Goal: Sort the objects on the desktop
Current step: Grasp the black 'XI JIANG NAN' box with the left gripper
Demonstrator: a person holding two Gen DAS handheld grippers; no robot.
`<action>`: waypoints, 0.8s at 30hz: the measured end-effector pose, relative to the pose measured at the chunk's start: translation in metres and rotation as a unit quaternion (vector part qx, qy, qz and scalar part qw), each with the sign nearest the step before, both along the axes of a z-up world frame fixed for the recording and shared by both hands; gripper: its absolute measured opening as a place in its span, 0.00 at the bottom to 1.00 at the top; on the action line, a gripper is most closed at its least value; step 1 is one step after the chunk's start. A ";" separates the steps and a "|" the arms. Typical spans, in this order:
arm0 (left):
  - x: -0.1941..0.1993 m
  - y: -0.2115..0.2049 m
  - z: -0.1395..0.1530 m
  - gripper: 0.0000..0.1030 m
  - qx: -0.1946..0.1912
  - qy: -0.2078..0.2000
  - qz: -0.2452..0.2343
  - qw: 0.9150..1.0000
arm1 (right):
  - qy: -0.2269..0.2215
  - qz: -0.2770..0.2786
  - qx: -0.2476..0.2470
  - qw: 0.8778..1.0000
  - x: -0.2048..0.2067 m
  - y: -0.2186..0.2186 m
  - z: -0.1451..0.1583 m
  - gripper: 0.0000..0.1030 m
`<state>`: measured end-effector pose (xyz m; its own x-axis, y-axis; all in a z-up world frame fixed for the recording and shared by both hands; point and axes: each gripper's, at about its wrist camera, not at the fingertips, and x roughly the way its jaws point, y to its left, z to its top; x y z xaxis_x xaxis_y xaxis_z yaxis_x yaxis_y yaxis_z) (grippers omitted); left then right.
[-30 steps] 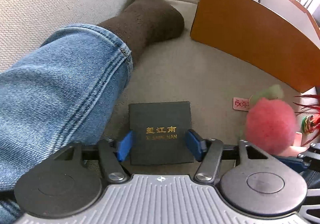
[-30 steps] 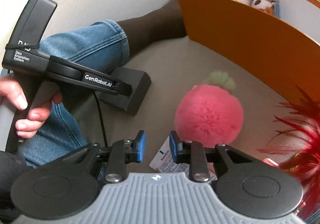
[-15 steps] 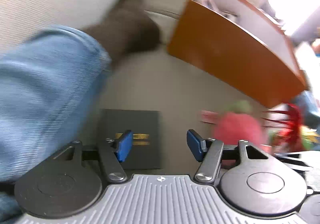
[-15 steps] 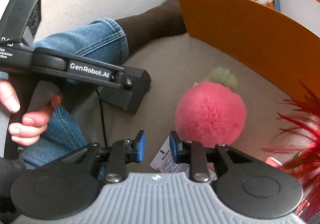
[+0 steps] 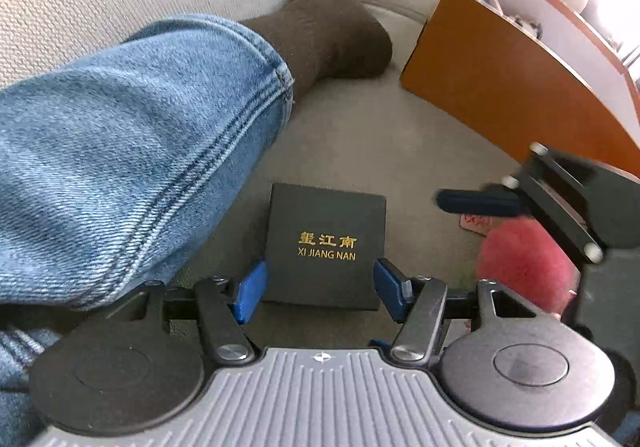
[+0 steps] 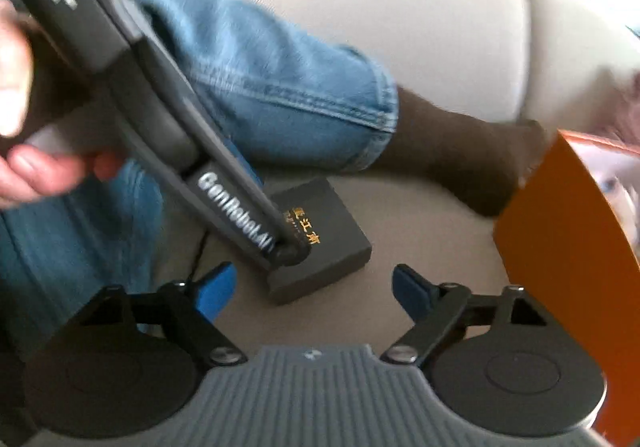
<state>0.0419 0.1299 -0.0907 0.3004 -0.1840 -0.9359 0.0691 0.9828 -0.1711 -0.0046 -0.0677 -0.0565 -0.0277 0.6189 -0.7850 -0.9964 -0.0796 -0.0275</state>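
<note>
A black box with gold lettering (image 5: 326,247) lies flat on the beige sofa seat. My left gripper (image 5: 320,293) points steeply down at it. Its blue pads flank the box's near end, close against both sides, and the box is not lifted. My right gripper (image 6: 314,293) faces the same box (image 6: 324,247) from the side. Its jaws are opening wide with nothing between them. One right finger (image 5: 476,203) reaches in above a pink plush ball (image 5: 520,259). The left gripper's near finger (image 6: 240,215) crosses the box top.
An orange cardboard box (image 5: 520,87) holding small toys stands at the right, also close on the right (image 6: 560,247). A person's jeans leg (image 5: 140,147) and brown sock (image 5: 332,43) lie left of the black box. A hand (image 6: 24,175) grips the left handle.
The right gripper swung left from the pink plush ball to the black box, rolled, and its jaws went from narrow to wide. The left view swung aside and came back over the box.
</note>
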 end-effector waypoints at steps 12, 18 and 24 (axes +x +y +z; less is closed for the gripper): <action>0.000 0.016 -0.002 0.59 -0.018 0.002 0.020 1.000 | 0.004 0.035 -0.034 0.999 0.006 0.040 -0.027 0.80; -0.003 0.018 -0.002 0.69 -0.053 0.000 0.000 0.999 | 0.001 -0.001 -0.047 0.999 0.016 0.011 -0.024 0.79; 0.008 0.008 -0.016 0.76 -0.114 0.016 -0.044 0.992 | 0.012 -0.028 -0.046 0.998 0.026 -0.014 -0.023 0.79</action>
<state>0.0500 0.1382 -0.1065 0.2445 -0.4163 -0.8757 0.1442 0.9087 -0.3917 0.0214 -0.0818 -0.0797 -0.0158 0.5445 -0.8386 -0.9997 -0.0257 0.0021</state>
